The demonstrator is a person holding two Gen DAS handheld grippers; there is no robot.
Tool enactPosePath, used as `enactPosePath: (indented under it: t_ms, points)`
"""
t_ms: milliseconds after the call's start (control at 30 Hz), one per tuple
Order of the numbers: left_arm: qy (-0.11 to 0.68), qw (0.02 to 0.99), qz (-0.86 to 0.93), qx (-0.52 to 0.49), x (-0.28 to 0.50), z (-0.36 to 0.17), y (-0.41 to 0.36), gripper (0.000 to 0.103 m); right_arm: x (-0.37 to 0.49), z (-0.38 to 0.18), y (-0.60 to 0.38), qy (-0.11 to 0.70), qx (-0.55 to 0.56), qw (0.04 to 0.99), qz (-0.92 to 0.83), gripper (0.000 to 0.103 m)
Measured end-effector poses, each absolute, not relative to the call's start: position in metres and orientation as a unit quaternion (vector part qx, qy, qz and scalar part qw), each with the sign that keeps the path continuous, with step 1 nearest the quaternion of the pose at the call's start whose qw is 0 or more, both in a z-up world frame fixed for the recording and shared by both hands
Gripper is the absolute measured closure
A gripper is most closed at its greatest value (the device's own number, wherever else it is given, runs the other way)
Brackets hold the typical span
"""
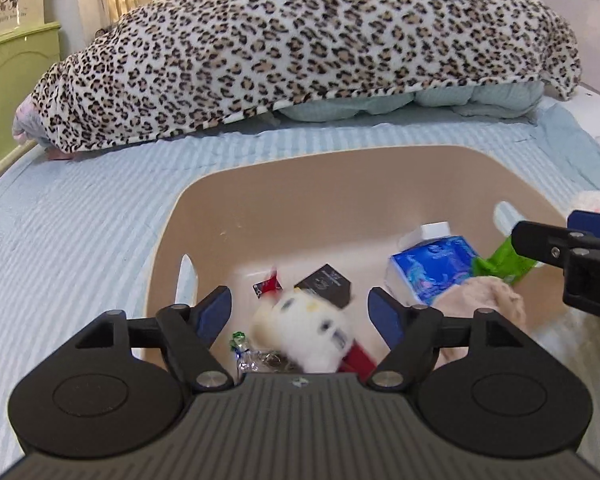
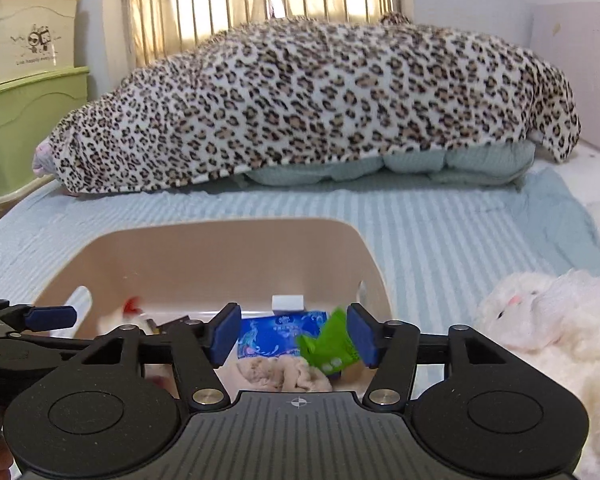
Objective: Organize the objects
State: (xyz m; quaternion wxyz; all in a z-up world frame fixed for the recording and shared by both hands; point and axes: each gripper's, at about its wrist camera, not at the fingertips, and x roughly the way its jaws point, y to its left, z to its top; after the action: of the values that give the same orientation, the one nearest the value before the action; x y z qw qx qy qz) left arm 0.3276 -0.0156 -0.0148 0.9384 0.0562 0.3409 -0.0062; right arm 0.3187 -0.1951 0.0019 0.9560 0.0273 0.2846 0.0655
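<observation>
Clearly, the bed (image 1: 80, 216) serves as the work surface, its pale blue striped cover spread flat so the bin can sit level on it. At the far end a leopard-print blanket (image 1: 300, 48) is heaped over pale green bedding, well apart from the sorting. The beige bin (image 1: 260, 184) sits in the near middle of the bed, open side up, because it is the collecting place: most of the loose things already lie inside it.

On the bed just right of the bin lies a white plush cat (image 2: 540, 320), outside the walls and so, in my judgement, not yet gathered.

Inside the bin, a beige cloth (image 2: 284, 374) is bunched at the near right, with a blue tissue pack (image 1: 428, 272) behind it and a small white box (image 1: 432, 234) at the far wall. A black box (image 1: 328, 284) lies near the centre.

The left tongs (image 1: 300, 316) stand wide over the near left of the bin, and a small white plush toy (image 1: 304, 332) appears blurred between the fingers (touching neither, as far as I can tell), which suggests it is dropping in. The right tongs (image 2: 294, 334) are likewise spread wide over the right side, with a green packet (image 2: 328, 344) blurred between them, apparently loose rather than pinched.
</observation>
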Motion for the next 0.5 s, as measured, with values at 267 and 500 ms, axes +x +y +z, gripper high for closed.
enactPosePath:
  t_ms: [267,500]
  points:
    - [0.325,0.944,-0.005,0.048,0.282,0.004,-0.023,0.018,0.27,0.02,-0.204,0.284,0.028,0.956,0.064,0.029]
    - [0.33,0.943,-0.006,0.032,0.236,0.01,-0.026,0.017,0.215,0.017,-0.213,0.294,0.029,0.953,0.062,0.028]
